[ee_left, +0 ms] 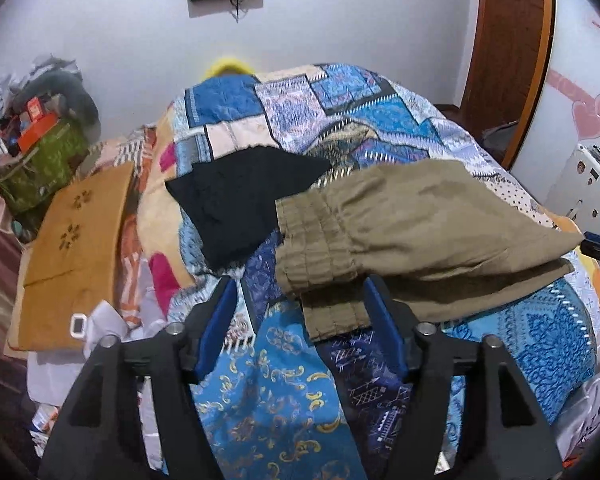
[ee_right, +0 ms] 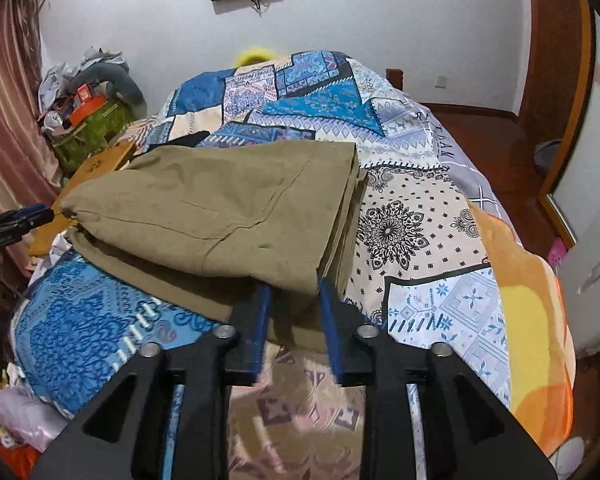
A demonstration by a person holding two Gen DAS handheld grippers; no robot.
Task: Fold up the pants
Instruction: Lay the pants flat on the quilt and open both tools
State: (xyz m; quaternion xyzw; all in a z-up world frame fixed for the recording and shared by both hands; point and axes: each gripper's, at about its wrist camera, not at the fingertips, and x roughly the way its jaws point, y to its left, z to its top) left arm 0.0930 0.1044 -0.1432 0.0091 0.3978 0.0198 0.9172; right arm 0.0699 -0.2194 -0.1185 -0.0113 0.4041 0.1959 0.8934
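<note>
Bedroom, white wall, patchwork quilt (ee_left: 284, 364) spread over bed. Khaki pants (ee_left: 420, 224) lie folded in layered stack on quilt, elastic waistband toward left side, black garment (ee_left: 244, 204) just beyond (partly under waistband corner). Left gripper (ee_left: 300, 300) released, jaws wide, waistband edge between them but pads not pressing. Right gripper (ee_right: 294, 300) parted too, fold corner sitting between jaws, no visible pinch. Step, as judged: letting go after fold. Next move calls for checking edges line up, then re-gripping for another fold or smoothing.
</note>
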